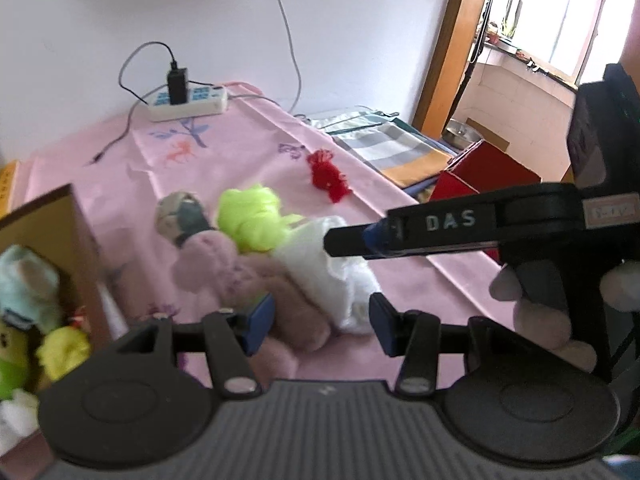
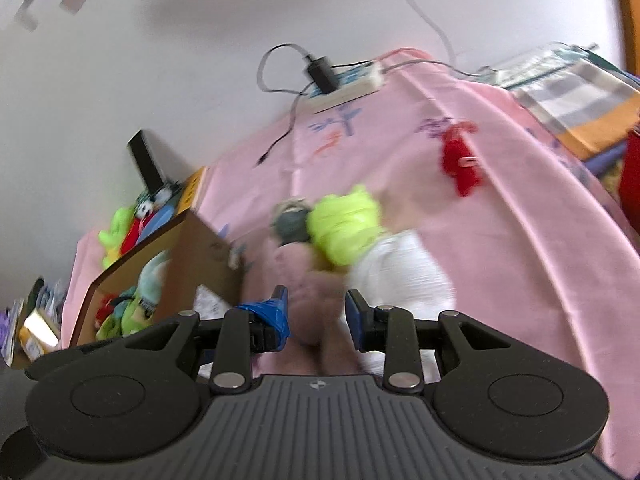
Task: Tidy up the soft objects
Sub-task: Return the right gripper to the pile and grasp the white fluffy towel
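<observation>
While both of my grippers hang over the pink printed bedsheet, I note the scene from left to right. At far left stands an open brown cardboard box, already holding a pale blue plush, a yellow-green plush and other soft toys too blurred to name. Just right of the box lies the heap of loose soft things: a round grey-and-cream stuffed ball, touching a neon green fuzzy toy, with a dusty pink plush animal sprawled below them and a white fluffy cloth bundle pressed against its right side. My left gripper stands with its blue-padded jaws apart, the pink plush and white bundle showing between them, though I cannot tell whether the pads touch. Farther back lies a small red yarn tuft, well apart from the heap. By the wall rests a white power strip with a black charger plugged in. My right gripper reaches in from the right; its jaws stand parted around the pink plush, not visibly pressing. A folded checked blanket lies beyond the sheet's right edge.
</observation>
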Demonstrator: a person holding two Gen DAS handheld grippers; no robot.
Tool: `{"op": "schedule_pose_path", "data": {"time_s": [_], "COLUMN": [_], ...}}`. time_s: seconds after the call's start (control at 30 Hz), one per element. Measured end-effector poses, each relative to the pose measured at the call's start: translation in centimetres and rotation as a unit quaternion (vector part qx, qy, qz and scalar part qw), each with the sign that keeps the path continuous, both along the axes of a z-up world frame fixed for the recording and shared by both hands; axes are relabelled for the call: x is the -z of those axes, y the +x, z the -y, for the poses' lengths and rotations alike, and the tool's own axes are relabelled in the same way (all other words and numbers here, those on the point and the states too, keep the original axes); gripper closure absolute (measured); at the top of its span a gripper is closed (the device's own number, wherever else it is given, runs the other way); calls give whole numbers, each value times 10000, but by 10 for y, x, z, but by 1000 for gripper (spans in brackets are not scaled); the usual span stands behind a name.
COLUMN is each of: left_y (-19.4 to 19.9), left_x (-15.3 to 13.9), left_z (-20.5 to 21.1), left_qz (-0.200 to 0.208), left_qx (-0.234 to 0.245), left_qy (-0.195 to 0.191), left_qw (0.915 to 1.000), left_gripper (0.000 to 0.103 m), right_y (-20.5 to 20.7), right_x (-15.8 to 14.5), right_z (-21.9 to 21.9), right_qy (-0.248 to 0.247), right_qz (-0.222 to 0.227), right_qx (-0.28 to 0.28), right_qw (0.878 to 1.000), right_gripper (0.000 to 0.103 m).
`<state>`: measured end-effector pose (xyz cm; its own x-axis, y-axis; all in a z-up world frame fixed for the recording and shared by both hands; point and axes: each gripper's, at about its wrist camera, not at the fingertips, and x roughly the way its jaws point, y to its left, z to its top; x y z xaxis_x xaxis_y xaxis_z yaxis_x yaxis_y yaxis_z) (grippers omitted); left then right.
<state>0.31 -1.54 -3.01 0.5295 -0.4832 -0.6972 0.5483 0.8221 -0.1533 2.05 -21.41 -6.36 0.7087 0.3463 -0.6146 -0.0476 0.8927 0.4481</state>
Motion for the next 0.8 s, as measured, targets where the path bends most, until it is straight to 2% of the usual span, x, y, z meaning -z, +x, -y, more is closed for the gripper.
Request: {"op": "schedule_pose_path", "data": {"time_s": [0.13, 0.3, 0.6, 0.8], "left_y": [15, 31, 58, 67], "left_x": [11, 27, 56, 66], "left_z": [21, 45, 64, 67], "left_qz": [-111, -72, -223, -375], "left_qx": [-42, -137, -398, -526], "left_qy": [-85, 83, 271, 190], "left_qw": [9999, 9998, 9986, 9977], "left_gripper": [53, 53, 52, 52], "right_y": [7, 19, 49, 65], "right_x": [11, 25, 38, 49], "right_z": [26, 49, 66, 62], "right_qy": [136, 254, 479, 157], "right_qz": [-97, -192, -341, -471], "right_qx": [108, 46, -504, -823], "right_qw": [9998, 9995, 9970, 9954], "right_gripper": [89, 88, 85, 84]}}
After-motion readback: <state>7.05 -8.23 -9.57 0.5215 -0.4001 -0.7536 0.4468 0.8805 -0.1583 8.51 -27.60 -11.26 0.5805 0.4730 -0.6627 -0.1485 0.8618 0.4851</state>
